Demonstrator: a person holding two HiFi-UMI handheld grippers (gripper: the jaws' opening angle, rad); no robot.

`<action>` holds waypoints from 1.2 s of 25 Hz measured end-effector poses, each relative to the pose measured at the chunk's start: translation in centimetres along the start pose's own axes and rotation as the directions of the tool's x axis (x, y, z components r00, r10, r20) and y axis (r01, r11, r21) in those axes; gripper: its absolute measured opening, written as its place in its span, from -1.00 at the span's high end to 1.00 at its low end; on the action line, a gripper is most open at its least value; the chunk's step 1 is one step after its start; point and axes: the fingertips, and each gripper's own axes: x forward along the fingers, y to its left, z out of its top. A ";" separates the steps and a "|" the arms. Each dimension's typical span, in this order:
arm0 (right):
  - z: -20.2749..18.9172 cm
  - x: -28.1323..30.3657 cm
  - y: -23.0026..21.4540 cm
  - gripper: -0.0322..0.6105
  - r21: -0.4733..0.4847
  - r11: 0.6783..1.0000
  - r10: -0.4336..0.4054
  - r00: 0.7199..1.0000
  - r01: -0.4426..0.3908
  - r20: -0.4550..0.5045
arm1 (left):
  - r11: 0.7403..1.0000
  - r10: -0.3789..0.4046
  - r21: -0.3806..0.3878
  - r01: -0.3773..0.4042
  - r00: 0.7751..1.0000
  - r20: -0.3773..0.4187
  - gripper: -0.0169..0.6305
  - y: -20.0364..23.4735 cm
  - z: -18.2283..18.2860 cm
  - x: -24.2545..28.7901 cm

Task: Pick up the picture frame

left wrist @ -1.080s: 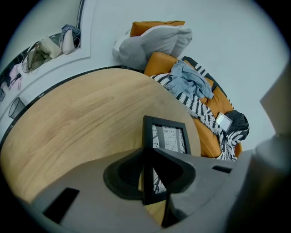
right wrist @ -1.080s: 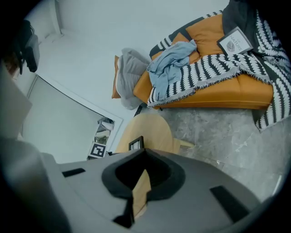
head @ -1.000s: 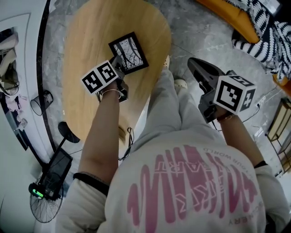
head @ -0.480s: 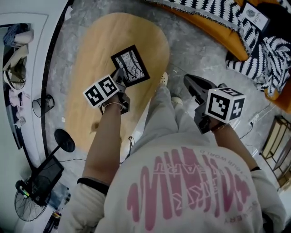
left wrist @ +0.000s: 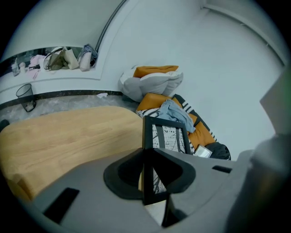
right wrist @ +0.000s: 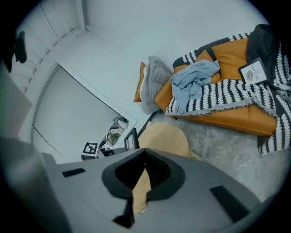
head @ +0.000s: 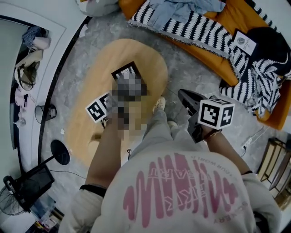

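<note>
The picture frame [left wrist: 169, 136] is black-rimmed with a black-and-white branch print. My left gripper [left wrist: 146, 159] is shut on its black edge and holds it up above the oval wooden table [left wrist: 59, 136]. In the head view the frame [head: 127, 72] shows over the table [head: 88, 104], partly under a mosaic patch, with the left marker cube [head: 99, 109] just below it. The right gripper view also catches the frame [right wrist: 132, 138] and that cube [right wrist: 90, 148]. My right gripper [head: 185, 98] hangs over the floor to the right of the table, jaws together and holding nothing.
An orange sofa [head: 213, 59] with a striped blanket [head: 204, 32], blue clothes [head: 182, 11] and a small framed card [head: 245, 42] lies beyond the table. A wire wastebasket [head: 45, 111] and a round stand base [head: 59, 152] sit left. The person's slippered foot [head: 159, 104] is by the table's edge.
Both grippers have risen, and the frame has come up off the table with the left one. The head view now takes in more of the sofa.
</note>
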 end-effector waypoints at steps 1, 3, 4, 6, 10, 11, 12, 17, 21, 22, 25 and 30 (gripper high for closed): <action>0.4 -0.3 0.3 0.89 -0.011 1.000 0.004 1.000 -0.004 0.008 | 1.000 -0.003 -0.011 0.004 1.000 0.019 0.73 -0.3 0.3 -0.6; 1.0 -0.9 0.9 0.89 -0.033 0.999 0.012 1.000 -0.012 0.018 | 1.000 -0.011 -0.016 0.011 0.999 0.048 0.73 -1.1 0.8 -1.7; 1.2 -1.2 1.2 0.89 -0.047 0.999 0.016 1.000 -0.015 0.019 | 1.000 -0.014 -0.010 0.015 0.998 0.060 0.73 -1.4 1.1 -2.3; 1.7 -1.9 1.6 0.89 -0.082 0.997 0.017 1.000 -0.015 0.023 | 1.000 -0.022 0.002 0.022 0.996 0.083 0.73 -2.2 1.6 -3.3; 3.3 -3.3 2.6 0.89 -0.128 0.992 0.023 0.998 -0.015 0.063 | 0.999 -0.039 0.007 0.039 0.990 0.137 0.73 -3.6 2.9 -5.4; 3.7 -3.7 3.1 0.89 -0.137 0.990 0.030 0.997 -0.019 0.075 | 0.999 -0.045 0.008 0.045 0.988 0.150 0.73 -4.0 3.2 -6.0; 4.1 -4.0 3.6 0.89 -0.148 0.989 0.036 0.996 -0.023 0.085 | 0.999 -0.051 0.007 0.051 0.985 0.162 0.73 -4.4 3.5 -6.6; 5.3 -5.5 5.5 0.89 -0.203 0.978 0.067 0.991 -0.043 0.116 | 0.996 -0.089 0.019 0.087 0.971 0.224 0.73 -6.8 4.8 -8.9; 5.7 -7.1 6.6 0.89 -0.256 0.966 0.078 0.988 -0.042 0.133 | 0.992 -0.126 0.040 0.120 0.956 0.266 0.73 -8.7 5.6 -10.8; 6.0 -7.5 6.8 0.89 -0.267 0.963 0.079 0.987 -0.039 0.140 | 0.991 -0.136 0.044 0.128 0.951 0.278 0.73 -9.2 5.8 -11.3; 6.6 -8.6 7.5 0.89 -0.292 0.956 0.089 0.982 -0.038 0.164 | 0.987 -0.160 0.058 0.149 0.936 0.313 0.73 -10.4 6.2 -12.7; 8.0 -10.2 8.7 0.89 -0.345 0.938 0.111 0.971 -0.031 0.213 | 0.974 -0.227 0.064 0.219 0.905 0.359 0.73 -13.1 6.7 -14.8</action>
